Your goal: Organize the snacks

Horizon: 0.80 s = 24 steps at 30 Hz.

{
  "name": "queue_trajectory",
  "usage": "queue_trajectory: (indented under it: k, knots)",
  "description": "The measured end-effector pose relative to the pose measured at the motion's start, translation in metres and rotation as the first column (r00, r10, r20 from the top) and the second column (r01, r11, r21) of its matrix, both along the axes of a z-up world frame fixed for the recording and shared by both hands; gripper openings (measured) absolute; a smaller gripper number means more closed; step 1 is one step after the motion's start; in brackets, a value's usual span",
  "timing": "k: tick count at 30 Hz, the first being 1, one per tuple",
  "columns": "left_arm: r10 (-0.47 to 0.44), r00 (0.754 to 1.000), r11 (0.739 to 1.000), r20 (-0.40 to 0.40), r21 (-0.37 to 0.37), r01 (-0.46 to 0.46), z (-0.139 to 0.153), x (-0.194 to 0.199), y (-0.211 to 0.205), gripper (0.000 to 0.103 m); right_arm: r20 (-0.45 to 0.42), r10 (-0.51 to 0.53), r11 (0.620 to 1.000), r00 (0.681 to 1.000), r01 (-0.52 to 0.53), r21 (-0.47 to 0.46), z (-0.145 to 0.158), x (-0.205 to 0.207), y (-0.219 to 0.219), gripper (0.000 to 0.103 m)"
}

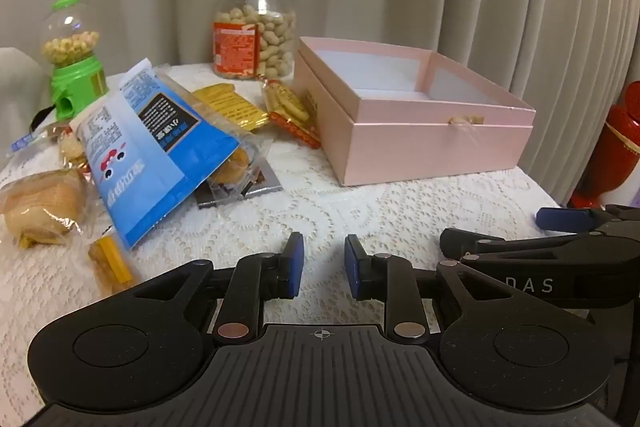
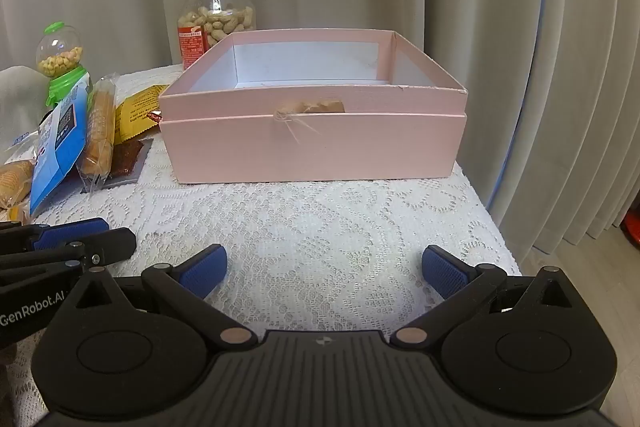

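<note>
An open pink box [image 1: 436, 151] [image 2: 312, 147] stands on the lace-covered table, white inside and holding nothing. Left of it lies a heap of snacks: a blue bag [image 1: 156, 155] [image 2: 56, 151], a yellow packet [image 1: 232, 105] [image 2: 138, 111], a pack of biscuit sticks [image 1: 290, 107], wrapped cakes [image 1: 40, 207] [image 2: 100, 131]. My left gripper [image 1: 324, 271] hovers low over the cloth in front of the heap, jaws a narrow gap apart, empty. My right gripper [image 2: 324, 271] is wide open and empty, in front of the box.
A jar of peanuts [image 1: 256, 31] [image 2: 216, 15] and a green candy dispenser [image 1: 74, 59] [image 2: 60, 63] stand at the back by the curtain. A red object [image 1: 616, 151] is beyond the table's right edge. The right gripper shows in the left wrist view [image 1: 560, 219].
</note>
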<state>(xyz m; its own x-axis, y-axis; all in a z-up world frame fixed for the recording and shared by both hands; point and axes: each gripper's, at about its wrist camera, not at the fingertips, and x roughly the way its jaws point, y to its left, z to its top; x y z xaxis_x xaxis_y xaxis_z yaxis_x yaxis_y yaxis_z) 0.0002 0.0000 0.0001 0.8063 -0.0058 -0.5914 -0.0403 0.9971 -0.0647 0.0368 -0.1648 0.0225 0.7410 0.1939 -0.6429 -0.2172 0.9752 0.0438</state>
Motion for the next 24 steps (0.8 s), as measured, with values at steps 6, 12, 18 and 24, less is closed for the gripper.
queue_trajectory:
  k: [6, 12, 18, 24]
  knots:
    - [0.0, 1.0, 1.0, 0.003, -0.003, 0.0, 0.0001, -0.0002, -0.0001, 0.027, 0.0, 0.0, 1.0, 1.0, 0.0, 0.002, -0.0001, 0.0006, -0.0005, 0.103]
    - [0.0, 1.0, 1.0, 0.002, 0.005, 0.0, -0.0007, 0.0004, -0.0019, 0.027, -0.003, -0.039, 0.999, 0.999, 0.039, -0.001, 0.0004, 0.0029, 0.0013, 0.103]
    - [0.0, 1.0, 1.0, 0.004, -0.003, 0.0, -0.0007, 0.0005, -0.0011, 0.027, -0.002, -0.034, 0.999, 0.999, 0.034, 0.0, -0.0003, 0.001, 0.0019, 0.103]
    - [0.001, 1.0, 1.0, 0.004, -0.013, -0.001, 0.0002, -0.0003, 0.0009, 0.027, -0.003, -0.032, 0.999, 0.999, 0.032, 0.003, 0.0001, 0.0012, 0.0015, 0.103]
